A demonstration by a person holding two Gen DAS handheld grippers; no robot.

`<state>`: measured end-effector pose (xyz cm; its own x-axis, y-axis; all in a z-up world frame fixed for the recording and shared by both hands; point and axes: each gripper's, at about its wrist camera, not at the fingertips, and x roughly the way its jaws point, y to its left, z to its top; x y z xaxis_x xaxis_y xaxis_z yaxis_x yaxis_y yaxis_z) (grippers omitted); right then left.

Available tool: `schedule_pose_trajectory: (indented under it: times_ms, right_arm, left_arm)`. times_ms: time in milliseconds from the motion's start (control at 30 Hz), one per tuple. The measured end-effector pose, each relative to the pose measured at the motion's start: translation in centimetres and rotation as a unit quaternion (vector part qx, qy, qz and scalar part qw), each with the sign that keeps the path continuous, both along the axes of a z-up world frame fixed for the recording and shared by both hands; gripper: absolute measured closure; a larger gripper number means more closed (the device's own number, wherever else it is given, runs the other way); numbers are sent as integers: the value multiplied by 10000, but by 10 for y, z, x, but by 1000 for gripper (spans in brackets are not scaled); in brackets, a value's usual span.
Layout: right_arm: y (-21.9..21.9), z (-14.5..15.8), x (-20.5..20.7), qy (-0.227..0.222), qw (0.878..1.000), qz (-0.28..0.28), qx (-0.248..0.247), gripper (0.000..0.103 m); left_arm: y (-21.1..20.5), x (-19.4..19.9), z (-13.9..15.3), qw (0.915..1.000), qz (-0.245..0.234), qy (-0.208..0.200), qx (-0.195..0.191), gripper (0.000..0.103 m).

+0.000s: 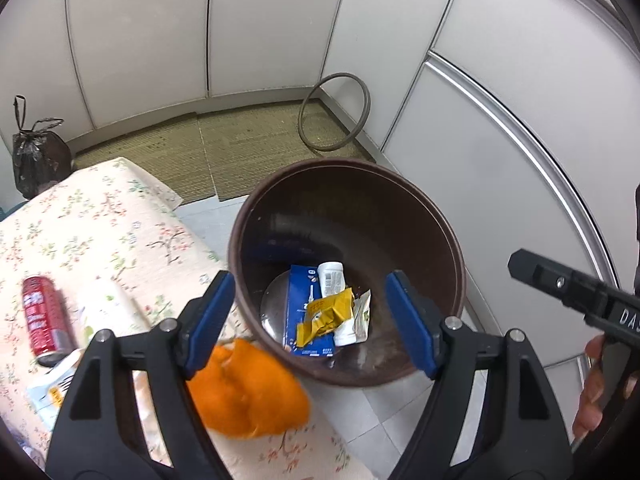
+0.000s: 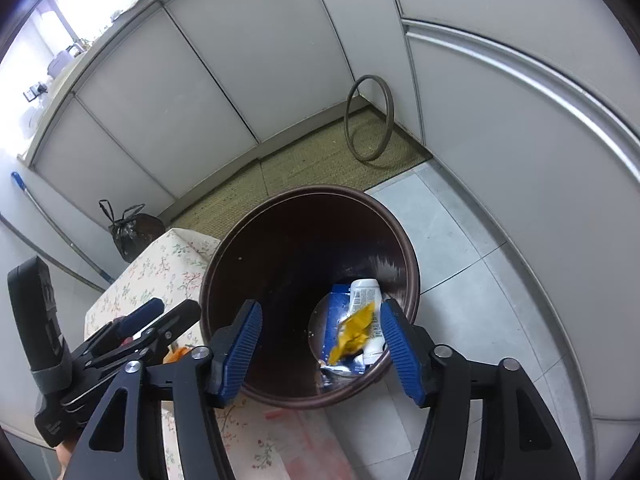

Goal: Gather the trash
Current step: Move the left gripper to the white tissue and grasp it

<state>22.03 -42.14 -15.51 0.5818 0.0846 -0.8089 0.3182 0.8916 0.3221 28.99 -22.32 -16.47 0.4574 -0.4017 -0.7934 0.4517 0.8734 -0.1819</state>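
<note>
Both my tongs, left (image 1: 310, 320) and right (image 2: 320, 346), gape wide, gripping nothing, above the bin (image 1: 456, 256). The orange peel (image 1: 248, 392) lies on the worktop (image 1: 100, 220) under my left tongs; I'd drop lower, straddle it, then squeeze gently.

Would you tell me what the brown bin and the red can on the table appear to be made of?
The brown bin looks like smooth moulded plastic: its inner wall carries soft glossy highlights and a rolled rim. The red can seems to be thin printed metal, judging by its sheen and silvery end, though blur leaves that uncertain.
</note>
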Motion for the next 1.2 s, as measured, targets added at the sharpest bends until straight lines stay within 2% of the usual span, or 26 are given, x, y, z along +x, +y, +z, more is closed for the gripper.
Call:
schedule_pose_trajectory:
  times_ms: [67, 233, 367, 633, 867, 1033, 1200]
  right_arm:
    - [7, 10, -6, -42, 9999, 35, -127, 32]
    - [30, 31, -16, -97, 9991, 176, -371, 28]
    - [56, 48, -25, -123, 9978, 357, -554, 26]
    - [112, 73, -49, -161, 9933, 806, -809, 24]
    - [148, 68, -60, -12, 9897, 1141, -864, 23]
    - [173, 51, -57, 245, 9872, 1331, -839, 23]
    - [198, 33, -56, 546, 9820, 1592, -858, 23]
  left_arm:
    - [9, -9, 8, 10000, 6, -66, -3, 19]
    - [40, -34, 28, 9999, 60, -122, -12, 16]
    - [68, -51, 41, 9998, 133, -126, 81, 3]
    - [143, -86, 63, 9988, 431, -189, 105, 0]
    - [222, -108, 66, 9950, 978, -61, 216, 0]
    - [266, -117, 48, 9876, 1259, 369, 864, 0]
    - [307, -126, 20, 9795, 1452, 976, 1000, 0]
